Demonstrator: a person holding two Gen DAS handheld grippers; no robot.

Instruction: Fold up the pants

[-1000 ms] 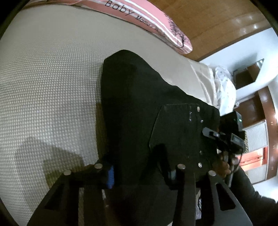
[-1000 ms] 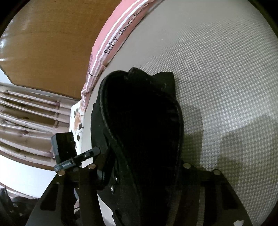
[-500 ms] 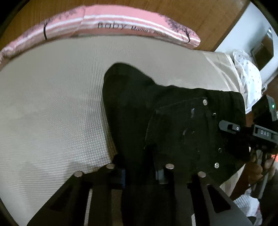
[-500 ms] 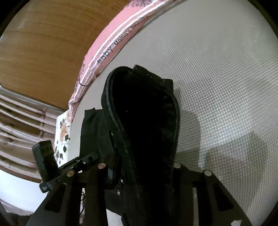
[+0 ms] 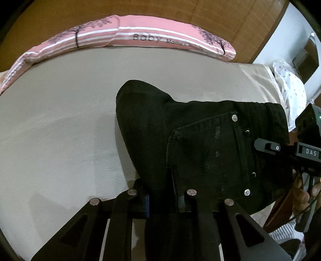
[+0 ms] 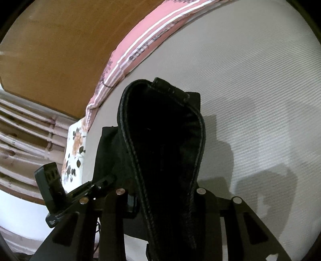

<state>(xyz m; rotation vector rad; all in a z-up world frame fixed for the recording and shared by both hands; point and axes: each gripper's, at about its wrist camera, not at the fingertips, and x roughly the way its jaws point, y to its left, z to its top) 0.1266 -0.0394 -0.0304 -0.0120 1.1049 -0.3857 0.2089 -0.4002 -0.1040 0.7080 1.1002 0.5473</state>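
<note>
A pink striped pillow [image 5: 140, 38] lines the top of the frame against the wooden headboard [image 5: 180, 14]. Black pants [image 5: 200, 140] fill the centre, hiding much of the beige bedspread [image 5: 60, 120]. The left gripper [image 5: 164, 200] and the right gripper [image 6: 162, 192] each clamp the fabric. The pillow has swung into fuller view since a second ago.

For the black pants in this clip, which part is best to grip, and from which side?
Grip the black pants at the thick stitched waistband, coming in from the near bed edge. Both the left gripper and right gripper already pinch there; that firm hem holds layers together.
</note>
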